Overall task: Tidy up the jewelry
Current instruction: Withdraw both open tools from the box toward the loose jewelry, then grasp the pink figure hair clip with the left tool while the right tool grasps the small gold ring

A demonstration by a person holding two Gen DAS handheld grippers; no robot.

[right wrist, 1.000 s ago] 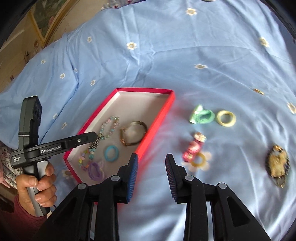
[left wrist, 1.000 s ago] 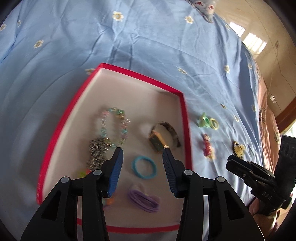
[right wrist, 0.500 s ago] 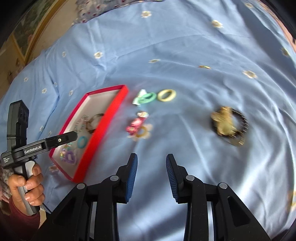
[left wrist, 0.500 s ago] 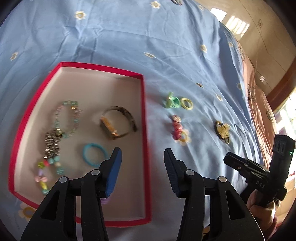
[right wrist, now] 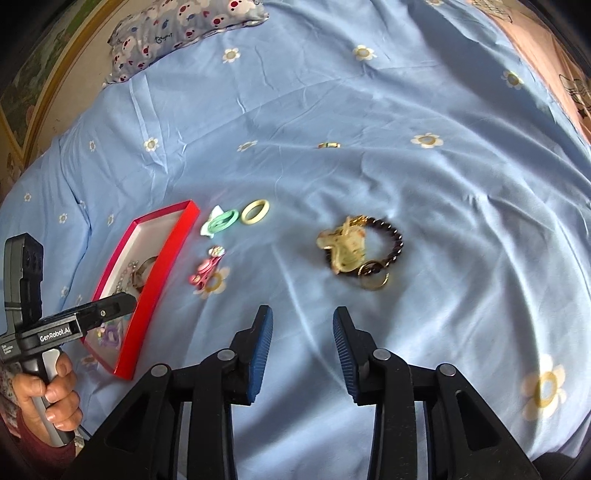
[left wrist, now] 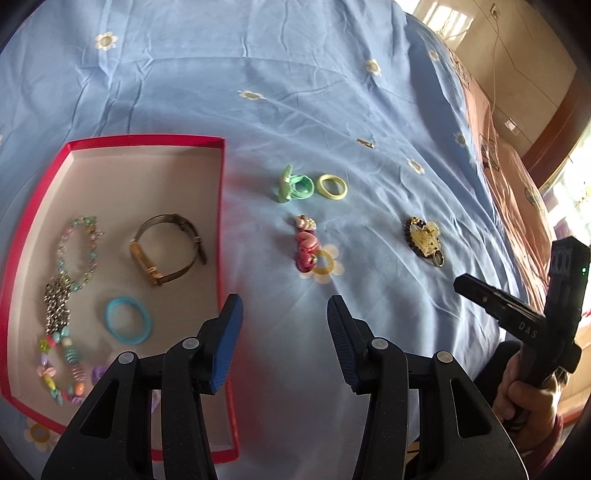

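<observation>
A red box [left wrist: 222, 206] [right wrist: 159, 273] lies on the blue bedsheet and holds a watch [left wrist: 166, 249], a blue ring [left wrist: 128, 319] and bead chains [left wrist: 68, 280]. Loose on the sheet are a green clip [left wrist: 295, 188] [right wrist: 221, 220], a yellow ring [left wrist: 332, 186] [right wrist: 255, 212], a pink clip [left wrist: 306, 247] [right wrist: 205, 271] and a dark bead bracelet with a yellow charm [left wrist: 424, 240] [right wrist: 356, 247]. My left gripper [left wrist: 284, 314] is open and empty, just right of the box's edge. My right gripper [right wrist: 302, 325] is open and empty, short of the bracelet.
A small gold piece [right wrist: 328, 145] [left wrist: 365, 143] lies farther back on the sheet. A patterned pillow [right wrist: 184, 29] sits at the far left. A pink cover [left wrist: 517, 177] lies beyond the sheet's right side.
Both grippers have swung right. The left one has left the box and now faces the loose clips. The right one now faces the bead bracelet. Both stay open.
</observation>
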